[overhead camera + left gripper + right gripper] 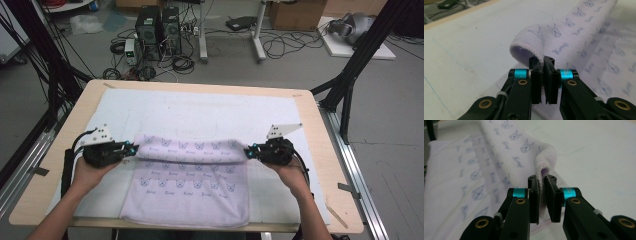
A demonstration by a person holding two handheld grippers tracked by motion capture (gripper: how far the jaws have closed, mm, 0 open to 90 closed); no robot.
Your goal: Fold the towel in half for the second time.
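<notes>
A pale lilac towel (187, 187) printed with small animal faces lies on the white mat, its far edge lifted and curled over toward the near side. My left gripper (134, 148) is shut on the towel's far left corner (534, 47). My right gripper (248, 151) is shut on the far right corner (544, 157). In both gripper views the hem is pinched between the black pads (535, 72) (534, 195), and the lifted cloth forms a loose roll running between the two grippers. Hands hold both grippers from the near side.
A white mat (210, 110) covers most of the wooden table (320, 150). Beyond the far edge are computer towers (157, 30), cables and boxes on the floor. Black frame struts stand at the left and right of the table.
</notes>
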